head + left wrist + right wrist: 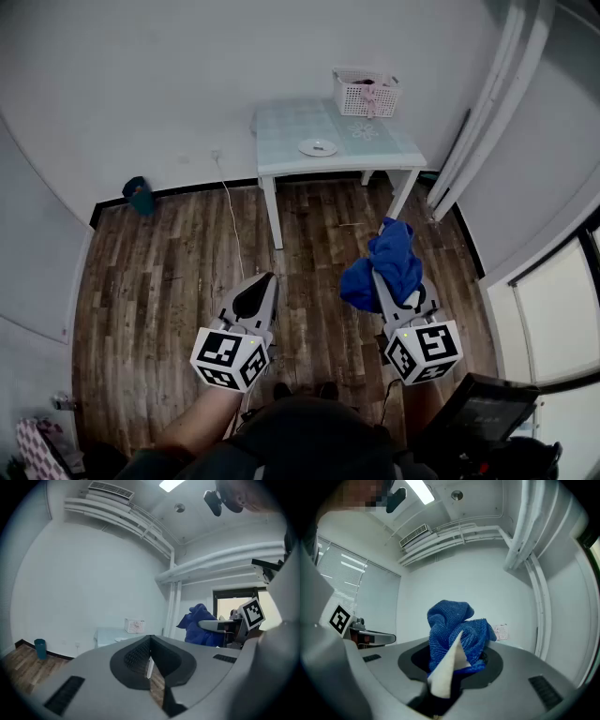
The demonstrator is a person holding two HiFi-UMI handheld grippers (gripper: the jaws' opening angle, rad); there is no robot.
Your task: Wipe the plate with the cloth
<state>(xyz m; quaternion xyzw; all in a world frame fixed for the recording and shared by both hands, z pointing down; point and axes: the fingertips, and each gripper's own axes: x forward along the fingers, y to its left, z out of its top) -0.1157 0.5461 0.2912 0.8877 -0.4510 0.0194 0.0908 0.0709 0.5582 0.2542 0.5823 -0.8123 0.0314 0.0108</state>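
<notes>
L gripper point(150, 660) was shut tight, pads together w/ nothing between them. R gripper point(449, 667) was clamped on the blue cloth point(454, 630), which bunched up above its jaws and spilled over both sides. Both were held about level, side by side, apart from each other.

Plate point(318, 147) sat on the pale table point(281, 141), well ahead of both grippers and roughly between their lines, touched by neither. A white basket point(367, 92) stood at the table's back corner, beyond the plate and nearer the R gripper's side.

Only the head view showed the plate clearly. L gripper view caught the R gripper and its cloth off to its right, plus the table and basket far ahead. R gripper view showed the L gripper's marker cube at its left and the basket small behind the cloth; the cloth blocked most of what lay straight ahead.

Bare wood floor point(169, 272) lay between the grippers and the table's front edge. A teal bin point(140, 195) stood by the wall, ahead-left of the L gripper. White pipes point(487, 103) ran up beside the table, ahead-right of the R gripper.
</notes>
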